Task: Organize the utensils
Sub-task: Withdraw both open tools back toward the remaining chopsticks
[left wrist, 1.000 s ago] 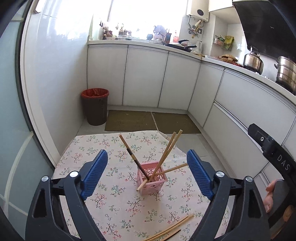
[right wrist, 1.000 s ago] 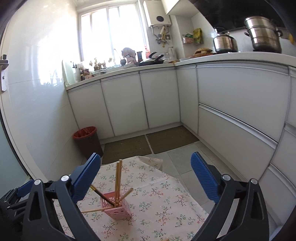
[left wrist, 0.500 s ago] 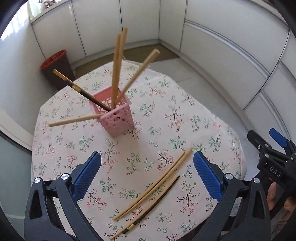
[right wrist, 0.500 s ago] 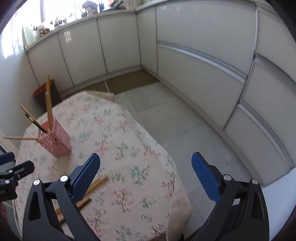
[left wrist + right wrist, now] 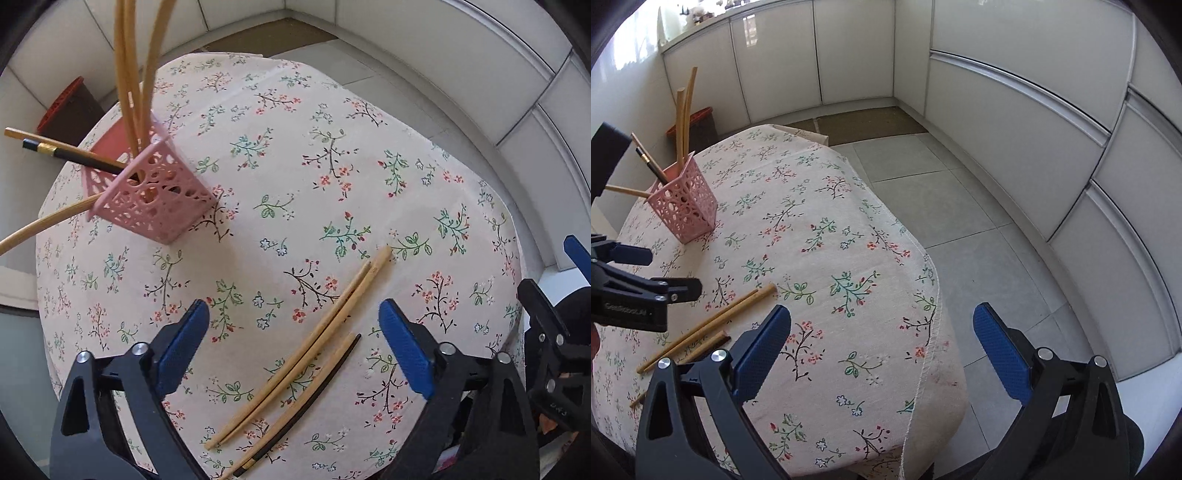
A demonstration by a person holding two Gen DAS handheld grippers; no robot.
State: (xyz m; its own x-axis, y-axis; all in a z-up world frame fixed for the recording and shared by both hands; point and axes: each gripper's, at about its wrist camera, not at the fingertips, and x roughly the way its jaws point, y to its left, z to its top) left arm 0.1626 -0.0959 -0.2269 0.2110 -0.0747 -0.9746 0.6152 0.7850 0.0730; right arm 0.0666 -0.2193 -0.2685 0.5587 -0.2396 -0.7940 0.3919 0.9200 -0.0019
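- The left gripper (image 5: 293, 341) points steeply down at the tabletop (image 5: 332, 155), which is covered by a flowered cloth.
- Its jaws stand spread, with the loose chopsticks (image 5: 306, 343) lying on the cloth between and below the blue pads; the pads do not touch them. The jaws have just been closing a little from their widest.
- The loose chopsticks lie side by side in a slanted bundle: two pale ones pressed together, another pale one beside them, and a dark one (image 5: 314, 391) along the outer edge.
- The pink basket (image 5: 155, 195), a perforated holder, stands on the cloth toward the far left, well apart from the loose bundle.
- Several pale chopsticks (image 5: 127, 66) rise out of the basket; one dark stick with a gold band and two pale ones lean out to the left.
- The right gripper (image 5: 882, 349) hangs over the near right edge of the tabletop, its jaws spread wide with nothing between them; floor tiles show beyond its right pad.
- In the right wrist view the loose chopsticks lie just left of the right gripper's left pad, partly hidden by it, so their exact count there is hard to tell.
- A red-rimmed bin (image 5: 698, 122) stands on the floor behind the tabletop, and white cabinets (image 5: 1015, 129) line the walls.
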